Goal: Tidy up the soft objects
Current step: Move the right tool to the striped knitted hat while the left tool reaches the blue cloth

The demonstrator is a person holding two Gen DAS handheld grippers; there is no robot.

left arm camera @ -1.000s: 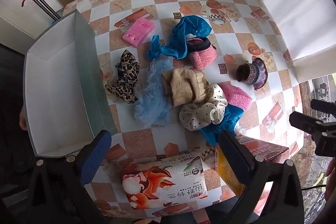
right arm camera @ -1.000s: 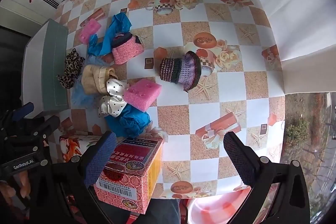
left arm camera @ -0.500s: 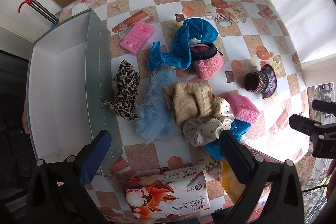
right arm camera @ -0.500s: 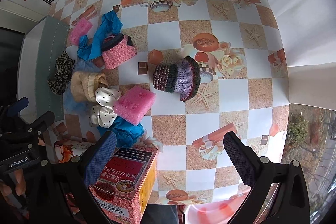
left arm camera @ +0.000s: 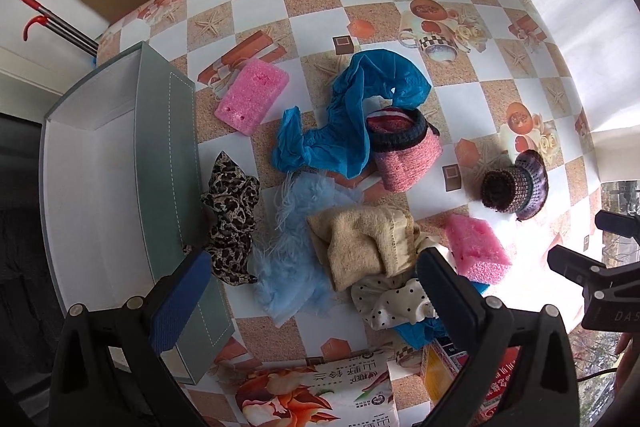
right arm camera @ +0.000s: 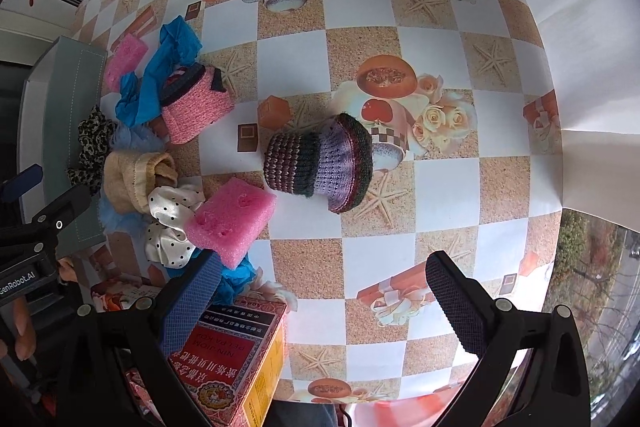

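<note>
Both tools lowered nearer the table. My left gripper (left arm camera: 308,291), spread and empty, over the beige cloth (left arm camera: 366,247); right gripper (right arm camera: 320,301) likewise, short of the knitted hat (right arm camera: 320,163). Grey box (left arm camera: 100,187) unfilled.

Both wrist cameras are looking steeply down on the bench (left arm camera: 404,3) from well above. The left view is facing over its wide-open left claw (left arm camera: 308,291) toward the grey box (left arm camera: 164,163) at that claw's left; the right view is sitting further right. Both are sharing the pink sponge (right arm camera: 230,223) and the striped knit hat (left arm camera: 516,187).
</note>
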